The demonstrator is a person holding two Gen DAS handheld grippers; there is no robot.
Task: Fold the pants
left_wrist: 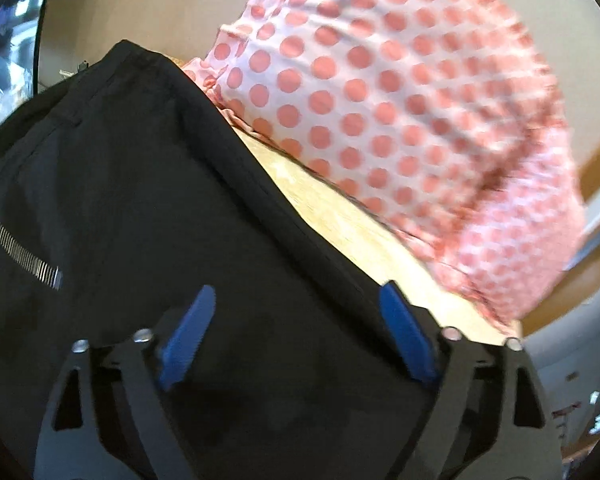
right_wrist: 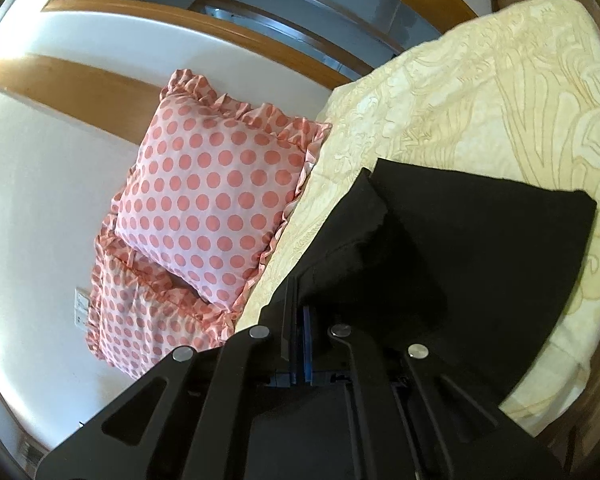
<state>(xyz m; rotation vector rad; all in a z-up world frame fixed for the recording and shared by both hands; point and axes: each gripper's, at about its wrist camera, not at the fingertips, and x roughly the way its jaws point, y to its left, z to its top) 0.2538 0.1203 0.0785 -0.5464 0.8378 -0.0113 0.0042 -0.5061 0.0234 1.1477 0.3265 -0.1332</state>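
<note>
on the bed (right_wrist: pixel 479 92) lie the black pants (right_wrist: pixel 479 240), beside a dotted pillow (right_wrist: pixel 216 200); right gripper (right_wrist: pixel 300 320) is pinched tight on a fold of them, left gripper (left_wrist: pixel 300 308) spread wide over the cloth

left gripper (left_wrist: pixel 300 304): my black linkage arms, silver pivot screws, blue ridged fingertips (left_wrist: pixel 188 340) | right gripper (right_wrist: pixel 301 312): same black arms, silver screws, blue pads
</note>
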